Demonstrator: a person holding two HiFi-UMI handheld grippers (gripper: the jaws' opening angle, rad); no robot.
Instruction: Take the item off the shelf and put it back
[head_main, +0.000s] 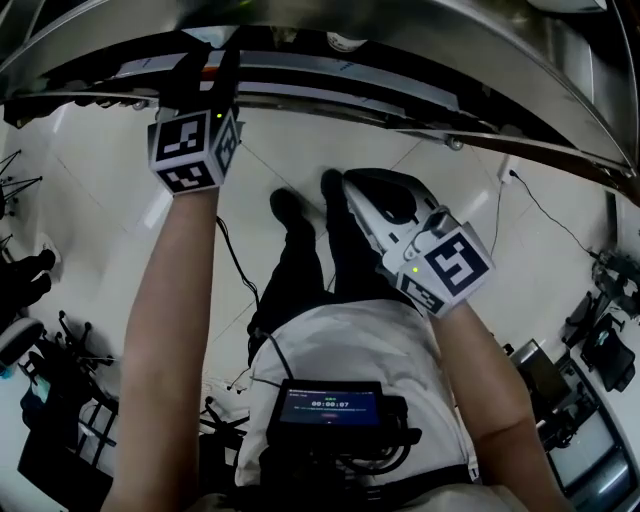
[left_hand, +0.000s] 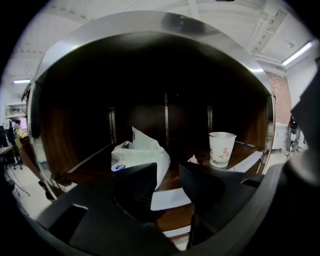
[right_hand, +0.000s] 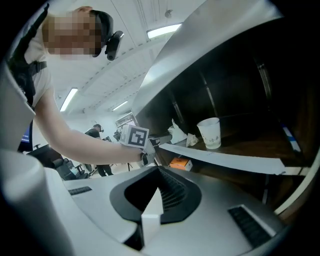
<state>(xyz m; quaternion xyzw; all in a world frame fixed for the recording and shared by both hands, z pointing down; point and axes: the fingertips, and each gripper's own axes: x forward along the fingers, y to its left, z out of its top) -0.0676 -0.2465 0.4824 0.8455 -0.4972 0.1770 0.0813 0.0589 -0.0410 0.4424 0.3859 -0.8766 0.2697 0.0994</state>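
A white tissue pack (left_hand: 142, 150) with a blue mark lies on the dark shelf (left_hand: 90, 172) inside the metal-rimmed cabinet. My left gripper (left_hand: 166, 172) is at the shelf's front, just before the pack, its jaws apart and nothing between them. In the head view its marker cube (head_main: 195, 145) is at the cabinet's edge; the jaws are hidden under the rim. My right gripper (head_main: 352, 188) hangs lower, away from the shelf, holding nothing, its jaws together as far as I can see. From its view the tissue pack (right_hand: 177, 132) and my left gripper's cube (right_hand: 135, 136) show.
A white paper cup (left_hand: 221, 148) stands at the shelf's right, a crumpled tissue (left_hand: 193, 160) beside it. White paper strips (left_hand: 167, 197) lie along the front edge. An orange box (right_hand: 179, 163) sits on a lower level. Cables and equipment (head_main: 60, 400) crowd the floor.
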